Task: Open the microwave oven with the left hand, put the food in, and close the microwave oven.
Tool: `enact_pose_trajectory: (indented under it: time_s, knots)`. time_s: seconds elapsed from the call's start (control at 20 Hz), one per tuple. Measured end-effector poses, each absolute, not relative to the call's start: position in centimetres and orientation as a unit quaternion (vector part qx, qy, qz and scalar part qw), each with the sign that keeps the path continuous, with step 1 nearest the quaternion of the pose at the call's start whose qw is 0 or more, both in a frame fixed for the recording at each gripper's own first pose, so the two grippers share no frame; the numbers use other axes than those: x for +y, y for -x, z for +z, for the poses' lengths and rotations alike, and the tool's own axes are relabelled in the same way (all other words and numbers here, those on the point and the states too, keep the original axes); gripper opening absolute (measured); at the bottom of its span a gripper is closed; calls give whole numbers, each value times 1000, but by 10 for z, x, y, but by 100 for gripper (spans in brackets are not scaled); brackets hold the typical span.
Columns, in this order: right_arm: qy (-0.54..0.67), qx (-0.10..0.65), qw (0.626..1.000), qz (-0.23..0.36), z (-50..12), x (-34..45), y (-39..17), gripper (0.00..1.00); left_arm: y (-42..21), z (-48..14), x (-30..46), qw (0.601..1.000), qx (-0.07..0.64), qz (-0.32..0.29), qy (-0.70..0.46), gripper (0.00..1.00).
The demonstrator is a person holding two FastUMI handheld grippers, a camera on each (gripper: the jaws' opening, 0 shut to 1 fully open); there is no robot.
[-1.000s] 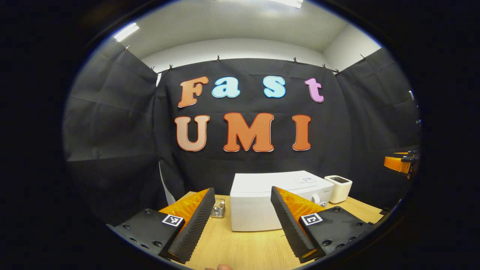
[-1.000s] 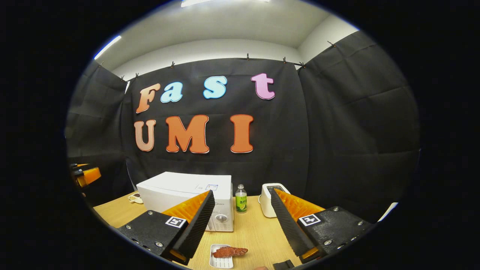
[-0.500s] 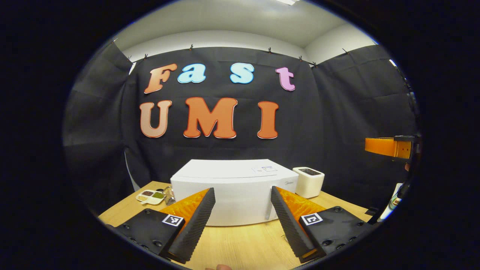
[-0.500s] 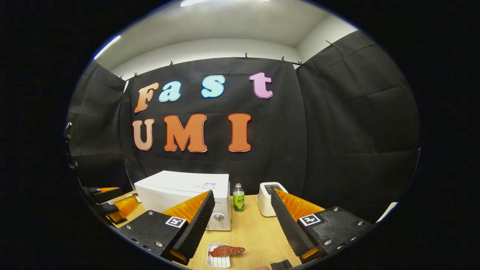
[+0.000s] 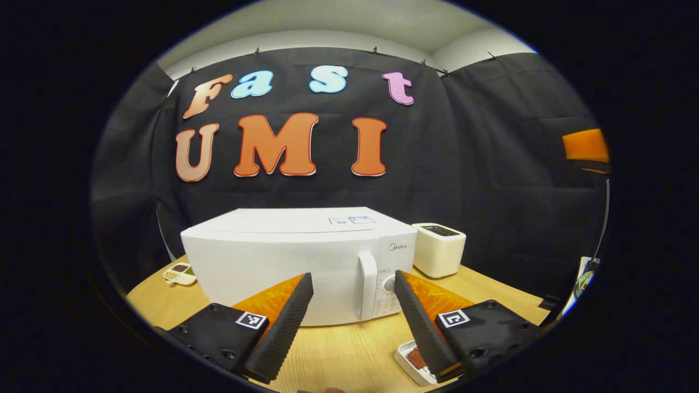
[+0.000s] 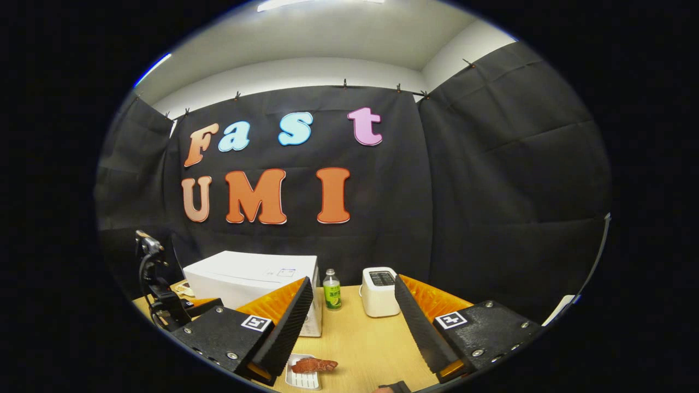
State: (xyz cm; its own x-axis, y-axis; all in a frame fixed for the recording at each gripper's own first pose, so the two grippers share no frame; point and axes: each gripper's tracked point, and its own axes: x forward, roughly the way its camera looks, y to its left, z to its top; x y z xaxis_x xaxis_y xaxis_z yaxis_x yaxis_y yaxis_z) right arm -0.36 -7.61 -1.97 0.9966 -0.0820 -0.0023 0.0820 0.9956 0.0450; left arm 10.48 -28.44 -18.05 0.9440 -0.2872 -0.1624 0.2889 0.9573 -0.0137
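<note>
Left gripper view: the left gripper hangs over the wooden table with its two fingers spread wide apart and nothing between them. Directly ahead stands the white microwave oven, door closed; its upright handle and control knob lie on its right side, framed in the gap between the fingers. The gripper is near the oven front but not touching it. A white toaster sits just beside the oven's right end. At the far left edge of the table lies a small dish with condiments. A white tray with the food appears beside the right finger, partly hidden by it.

Right gripper view: the right gripper is likewise held with fingers wide apart, gripping nothing, above the table. The food, a reddish-brown piece of meat, rests on the white tray at the near edge of the table, in front of the microwave oven and apart from both fingers. A green bottle stands between the oven and the toaster. The left gripper shows at the left, close to the oven's front.
</note>
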Motion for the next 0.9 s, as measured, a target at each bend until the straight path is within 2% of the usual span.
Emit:
enact_pose_trajectory:
  time_s: [0.15, 0.2, 0.25, 0.3, 0.55, 0.6, 0.65, 0.7, 0.75, 0.8, 0.85, 0.9]
  knots:
    - [-24, 2, 998, -50, -24, -85, 1, 93, -127, -200, -301, 985, 90, -146, -18, 94]
    - [-23, 3, 998, -50, -27, -87, 0, 93, -135, -207, -305, 985, 92, -145, -21, 98]
    - [-21, 5, 999, -50, -29, -88, -1, 94, -142, -214, -308, 985, 95, -144, -21, 94]
    - [-17, 5, 999, -50, -31, -90, -2, 93, -149, -219, -311, 985, 98, -143, -21, 98]
    - [-5, 5, 999, -46, -37, -91, -6, 93, -179, -234, -319, 985, 94, -142, -15, 98]
    - [-2, 4, 999, -47, -39, -92, -7, 93, -183, -234, -319, 986, 90, -137, -15, 87]
    - [0, 4, 999, -48, -40, -93, -9, 98, -187, -237, -317, 987, 89, -132, -15, 80]
    - [2, 4, 999, -48, -42, -93, -10, 94, -188, -239, -319, 987, 93, -128, -14, 70]
    - [3, 6, 999, -47, -44, -93, -11, 98, -186, -239, -327, 986, 89, -141, -8, 59]
    - [2, 8, 999, -46, -46, -93, -11, 93, -186, -240, -334, 984, 89, -155, -17, 48]
    - [1, 10, 999, -46, -48, -93, -11, 93, -177, -240, -324, 986, 91, -137, -41, 48]
    - [-1, 11, 999, -46, -50, -93, -12, 93, -175, -232, -325, 985, 82, -140, -52, 39]
